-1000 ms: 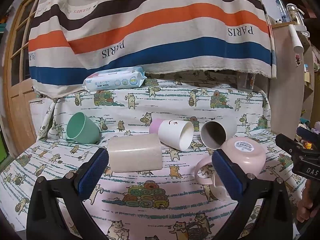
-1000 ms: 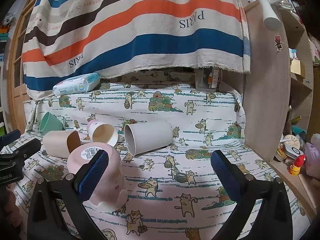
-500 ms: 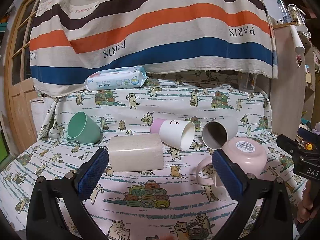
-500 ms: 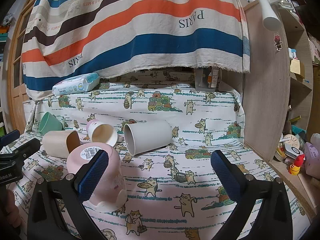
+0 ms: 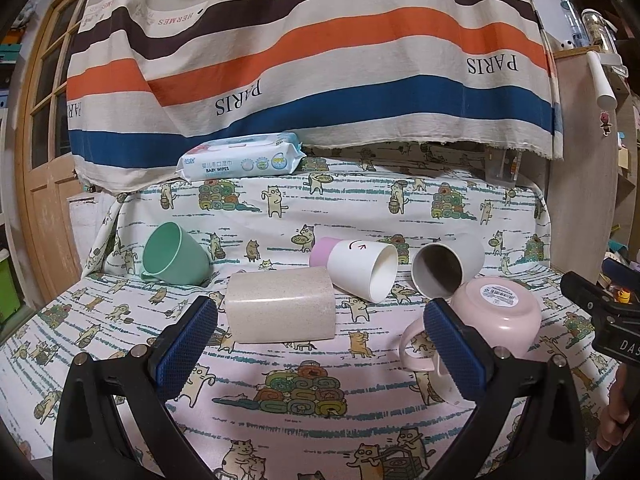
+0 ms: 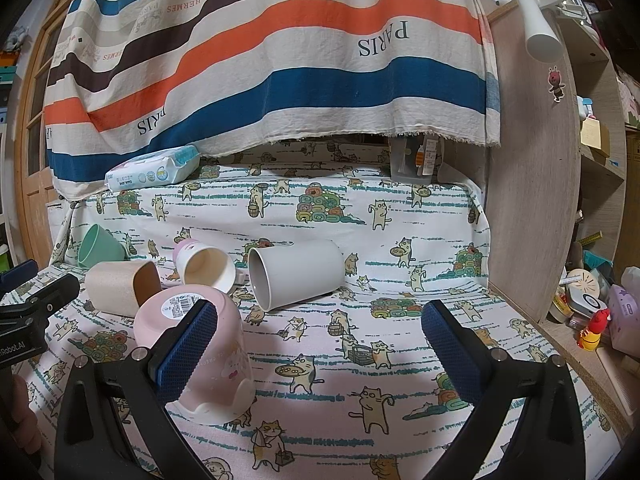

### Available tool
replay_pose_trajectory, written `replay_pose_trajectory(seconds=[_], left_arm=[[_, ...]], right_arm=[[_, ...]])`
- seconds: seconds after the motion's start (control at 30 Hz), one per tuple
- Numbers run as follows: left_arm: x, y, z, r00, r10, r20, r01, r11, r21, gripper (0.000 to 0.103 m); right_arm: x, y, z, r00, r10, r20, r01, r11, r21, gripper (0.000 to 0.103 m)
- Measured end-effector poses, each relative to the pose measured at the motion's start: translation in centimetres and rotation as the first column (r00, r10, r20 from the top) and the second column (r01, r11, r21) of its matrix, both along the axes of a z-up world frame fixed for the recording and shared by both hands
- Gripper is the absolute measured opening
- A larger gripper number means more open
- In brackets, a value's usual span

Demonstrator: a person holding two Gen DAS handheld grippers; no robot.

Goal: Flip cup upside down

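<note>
Several cups lie on a cat-print cloth. A pink mug point(image 5: 496, 316) point(image 6: 192, 344) stands upside down, base up. A beige cup point(image 5: 280, 308) point(image 6: 120, 286), a white-and-pink cup point(image 5: 356, 268) point(image 6: 204, 264), a grey cup point(image 5: 444, 268) point(image 6: 296, 276) and a green cup point(image 5: 176, 256) point(image 6: 98, 244) lie on their sides. My left gripper point(image 5: 320, 344) is open and empty, just short of the beige cup. My right gripper point(image 6: 320, 344) is open and empty, its left finger beside the pink mug.
A pack of baby wipes point(image 5: 240, 160) lies on the raised back ledge under a striped hanging cloth point(image 5: 320, 60). A wooden shelf side point(image 6: 532, 184) bounds the surface on the right, with small clutter beyond it. A wooden door point(image 5: 44, 184) stands at the left.
Both grippers have drifted only slightly; the scene sits a touch lower in the left view. No cup has moved.
</note>
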State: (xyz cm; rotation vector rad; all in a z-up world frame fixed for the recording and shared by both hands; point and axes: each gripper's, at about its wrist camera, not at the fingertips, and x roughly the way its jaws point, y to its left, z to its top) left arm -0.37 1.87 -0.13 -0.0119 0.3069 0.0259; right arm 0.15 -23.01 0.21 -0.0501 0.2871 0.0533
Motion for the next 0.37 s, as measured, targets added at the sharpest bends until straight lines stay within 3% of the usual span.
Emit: replay_pose_trajectory(seconds=[0.37], left_arm=[[-0.05, -0.02, -0.04, 1.0, -0.002, -0.001, 0.002, 1.0, 0.002, 0.103]], right_arm=[[0.0, 0.0, 0.0, 1.0, 0.0, 0.0, 0.0, 1.0, 0.0, 0.103]])
